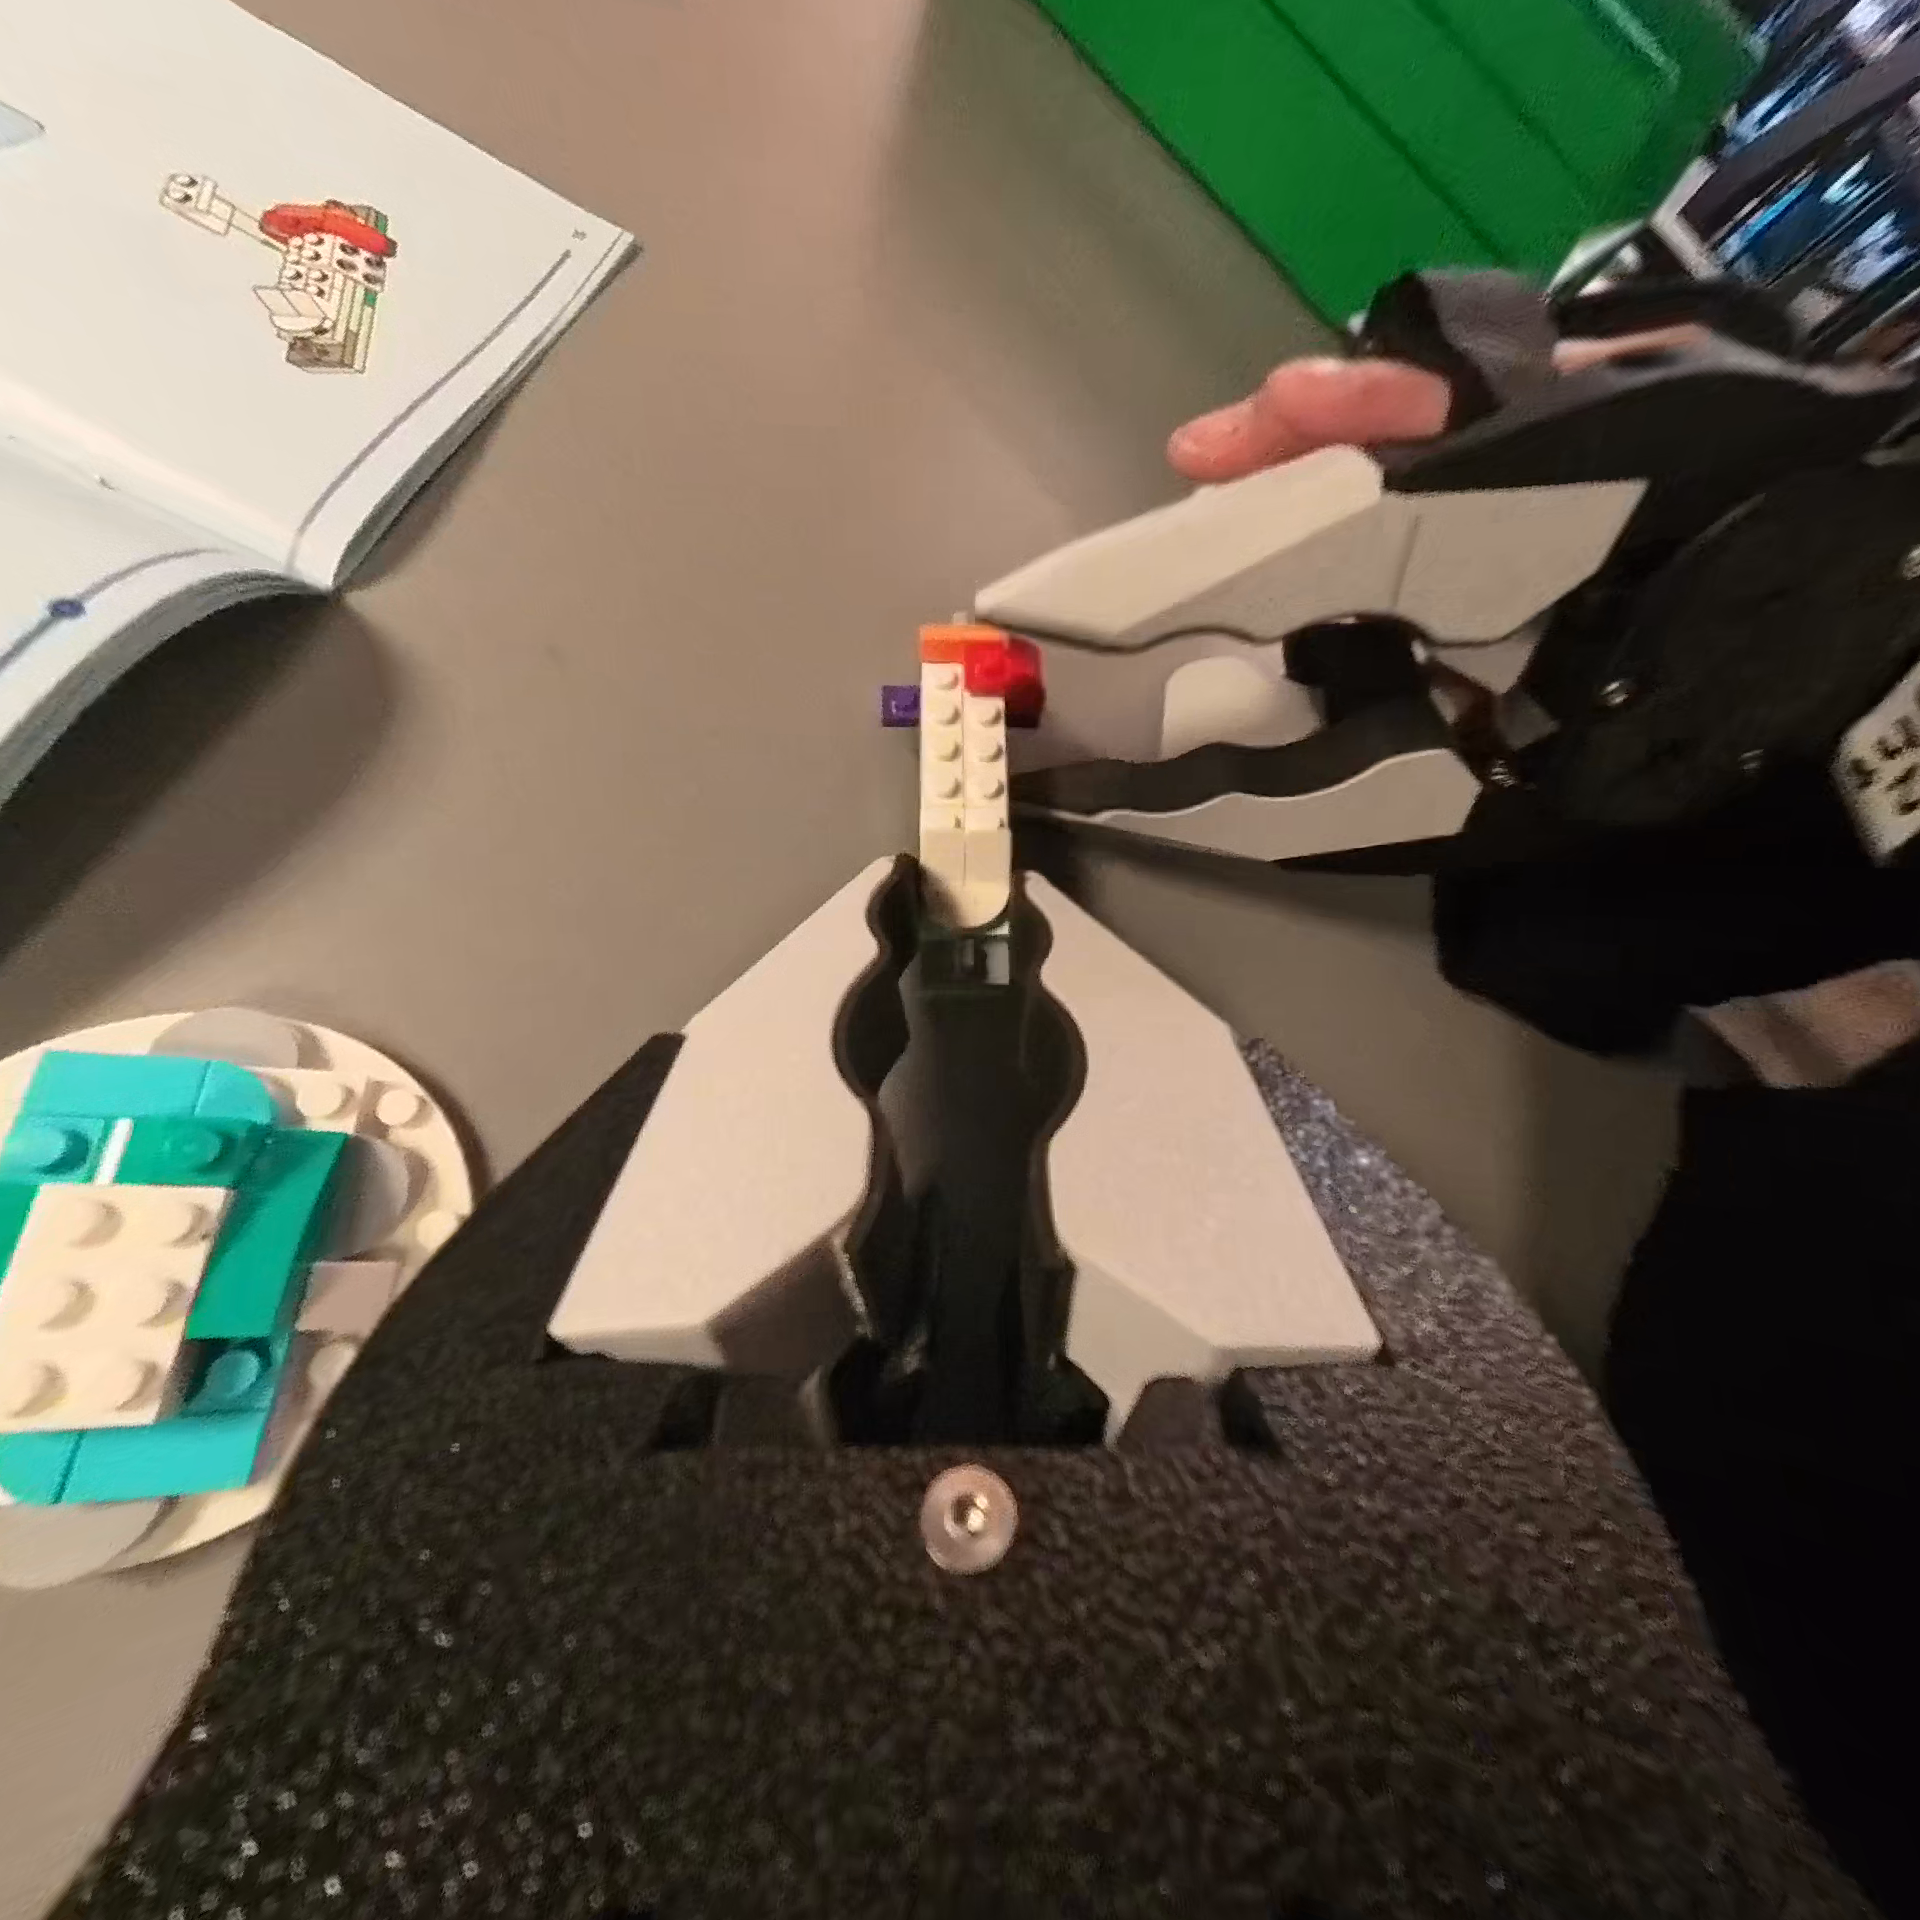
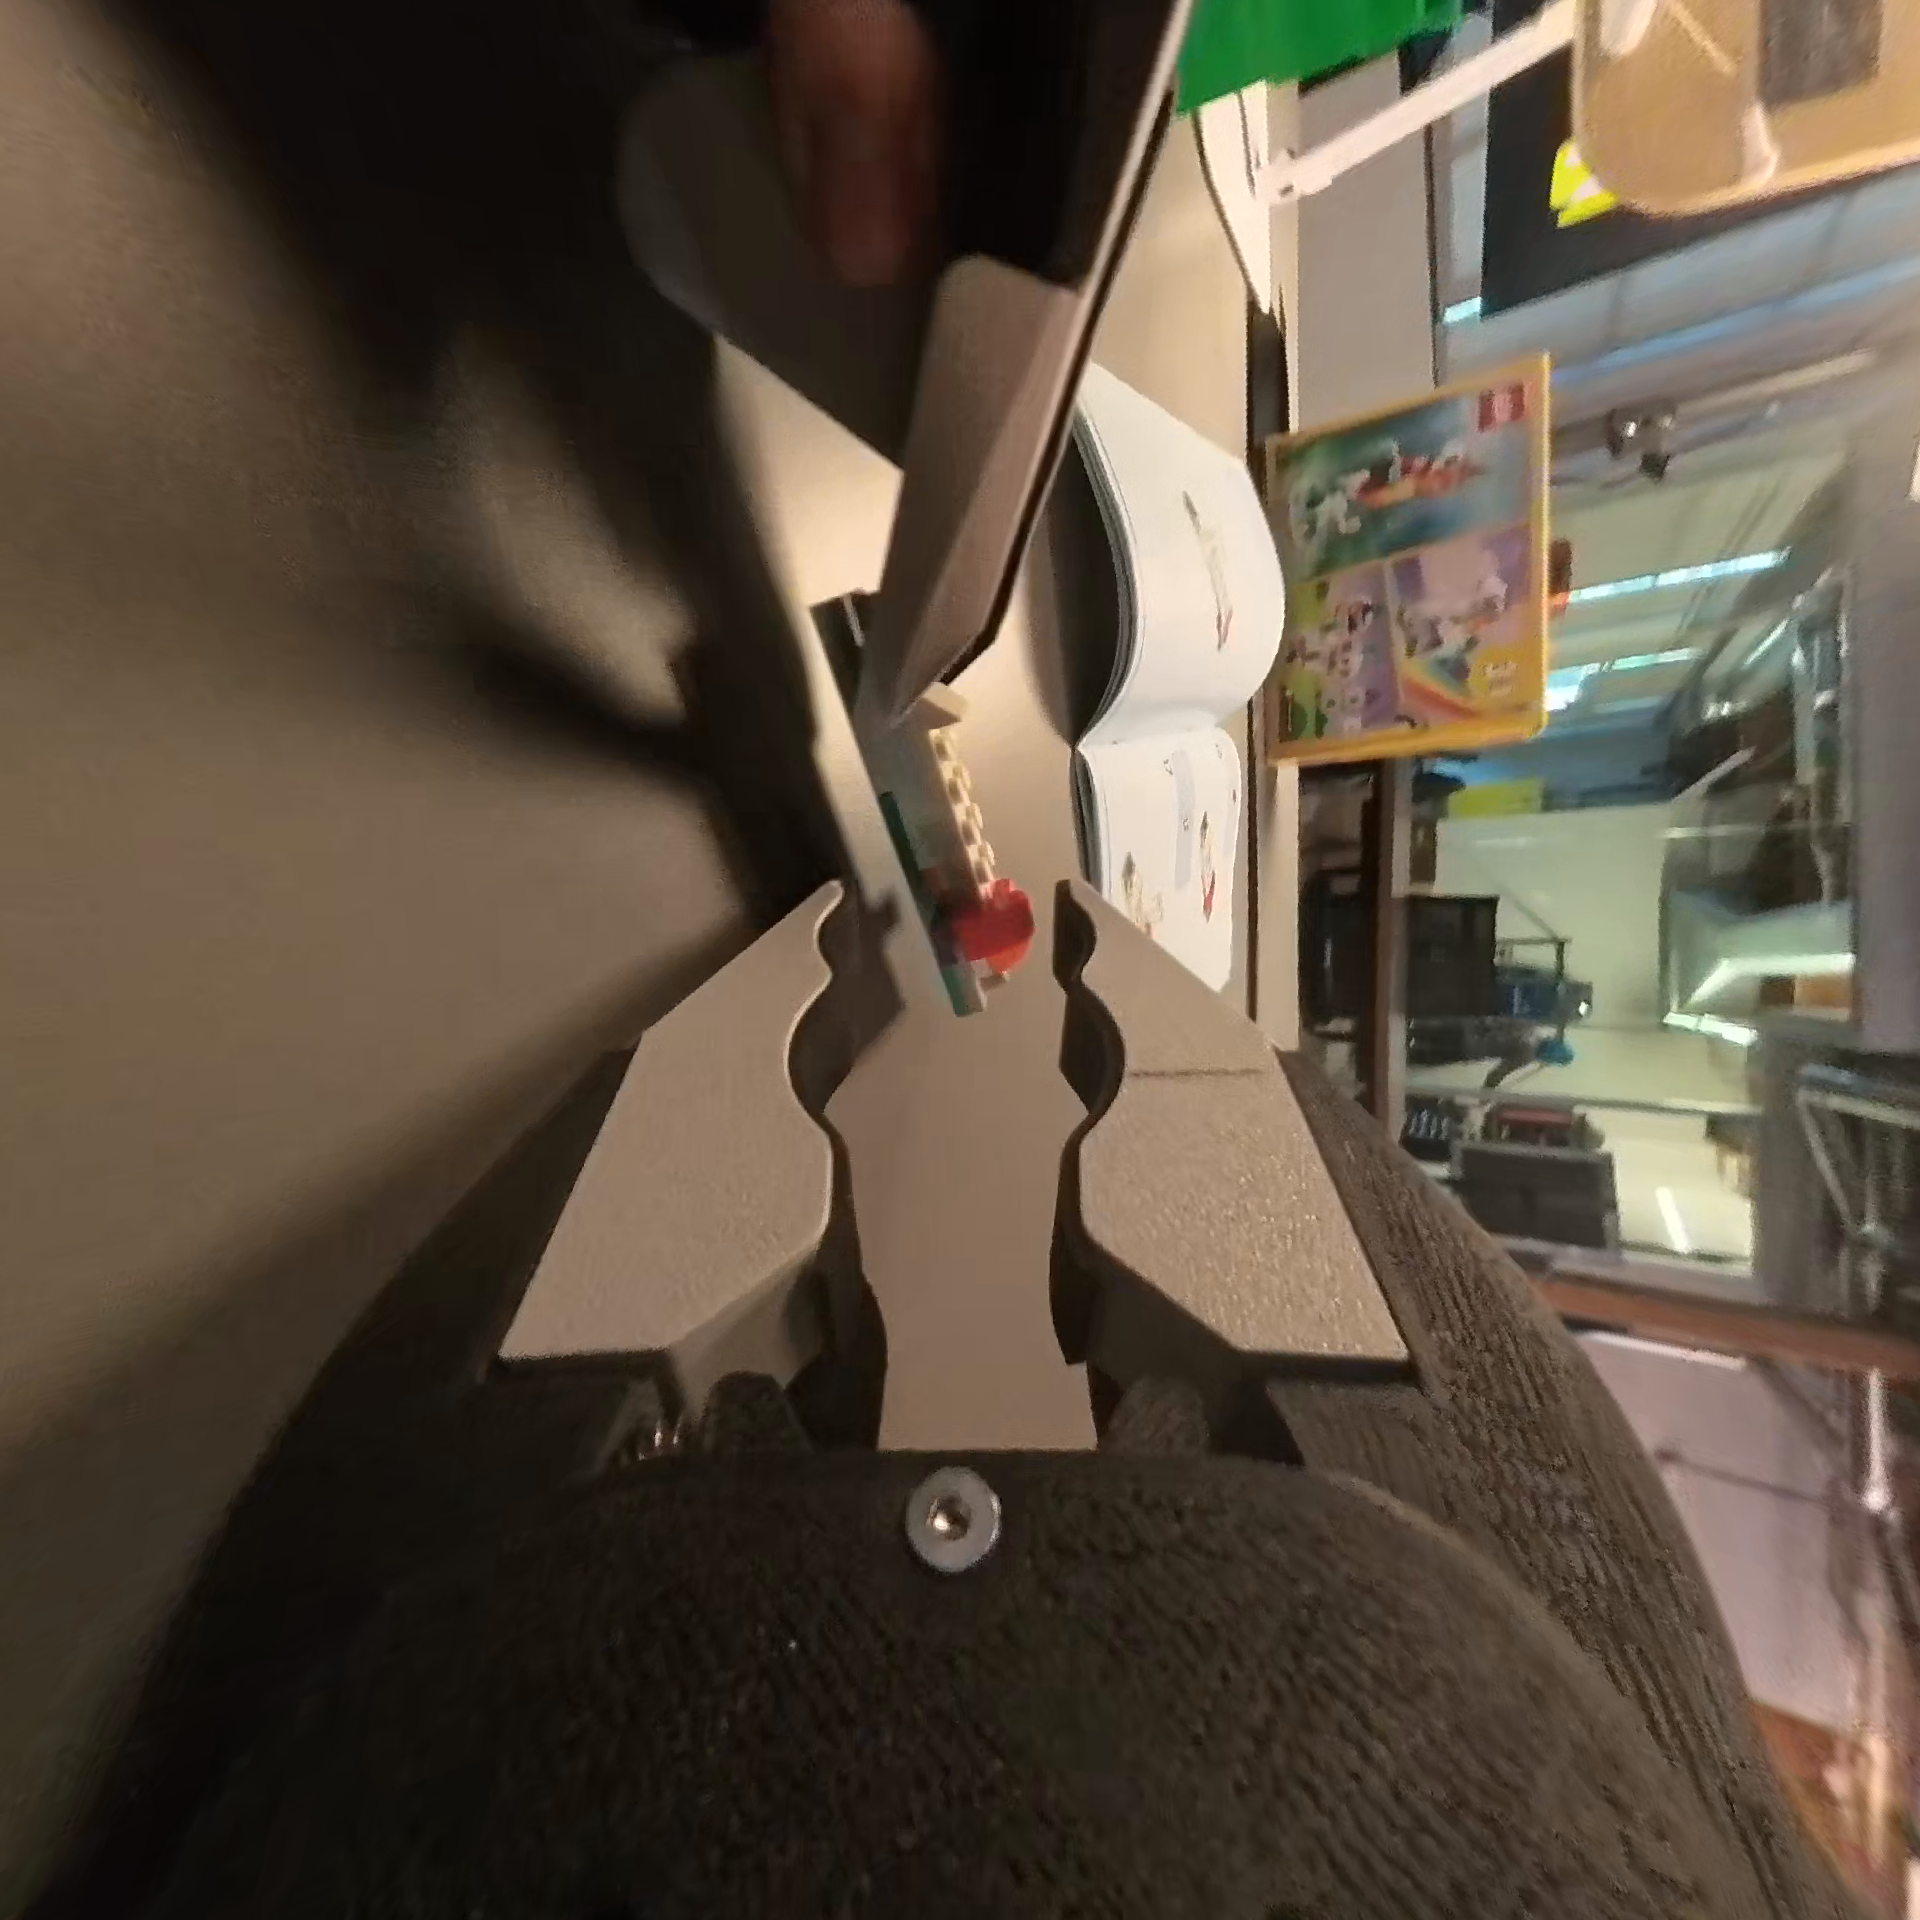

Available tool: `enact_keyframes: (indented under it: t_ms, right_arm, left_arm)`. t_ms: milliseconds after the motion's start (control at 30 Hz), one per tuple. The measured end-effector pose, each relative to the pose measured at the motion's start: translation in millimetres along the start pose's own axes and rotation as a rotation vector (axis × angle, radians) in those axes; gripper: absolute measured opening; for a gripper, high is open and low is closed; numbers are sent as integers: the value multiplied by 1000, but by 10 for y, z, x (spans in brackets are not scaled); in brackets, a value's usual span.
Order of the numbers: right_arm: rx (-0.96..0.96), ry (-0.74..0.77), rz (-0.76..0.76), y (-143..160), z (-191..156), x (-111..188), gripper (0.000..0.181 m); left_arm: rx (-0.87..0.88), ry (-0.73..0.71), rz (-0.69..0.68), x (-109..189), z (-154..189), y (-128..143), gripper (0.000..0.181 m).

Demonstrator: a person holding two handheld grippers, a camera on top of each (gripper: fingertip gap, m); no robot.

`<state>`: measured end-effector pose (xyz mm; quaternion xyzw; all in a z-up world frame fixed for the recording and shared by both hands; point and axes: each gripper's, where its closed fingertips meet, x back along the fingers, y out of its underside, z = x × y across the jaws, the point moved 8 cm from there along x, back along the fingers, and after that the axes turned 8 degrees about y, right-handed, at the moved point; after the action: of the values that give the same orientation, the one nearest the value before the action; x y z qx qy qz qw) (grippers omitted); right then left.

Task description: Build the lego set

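Where the left gripper (image 1: 961,894) pinches its base, the foot of the slim brick column (image 1: 964,764) is hidden between the closed grey fingers (image 1: 769,1122), which have wavy inner edges. In the left wrist view the column's long axis runs up the frame centre, away from the camera: white studded bricks, an orange piece and a glossy red piece (image 1: 1003,670) at the far end. A small purple piece (image 1: 899,704) beside it is too blurred to place. From the right of that frame comes the right gripper (image 1: 1003,717) (held in a dark fingerless glove), its fingers open above and below the red end. Its own view shows the column (image 2: 940,852) slanting, red end (image 2: 992,920) lowest, between the parted fingers (image 2: 1195,1122); the left half is dark blur. On the grey bench (image 1: 675,520) lie an open instruction booklet (image 1: 260,343), cut off at upper left, and a teal-and-white build (image 1: 135,1278) on a round studded plate, cut off at lower left.
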<state>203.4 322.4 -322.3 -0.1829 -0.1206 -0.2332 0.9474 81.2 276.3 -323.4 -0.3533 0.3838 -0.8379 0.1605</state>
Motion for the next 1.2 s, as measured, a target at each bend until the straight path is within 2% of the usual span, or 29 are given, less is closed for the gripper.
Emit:
enact_keyframes:
  t_ms: [333,700,900,1067,1133,1200]
  right_arm:
    - [192,46,58,43,5,-62,20]
    - [186,46,52,47,-21,-56,18]
    - [136,1,49,52,-12,-78,19]
    - [-66,-70,73,63,44,-96,20]
    - [-129,-70,78,74,71,-84,30]
    - [-131,-56,83,92,79,-58,31]
  left_arm:
    - [95,69,39,41,-50,-10,15]
    - [115,78,38,44,-61,-3,15]
    - [124,81,43,50,-73,-4,15]
    - [156,89,67,75,-103,-11,15]
    - [160,96,73,85,-107,-13,15]
    - [169,113,78,89,-107,-14,15]
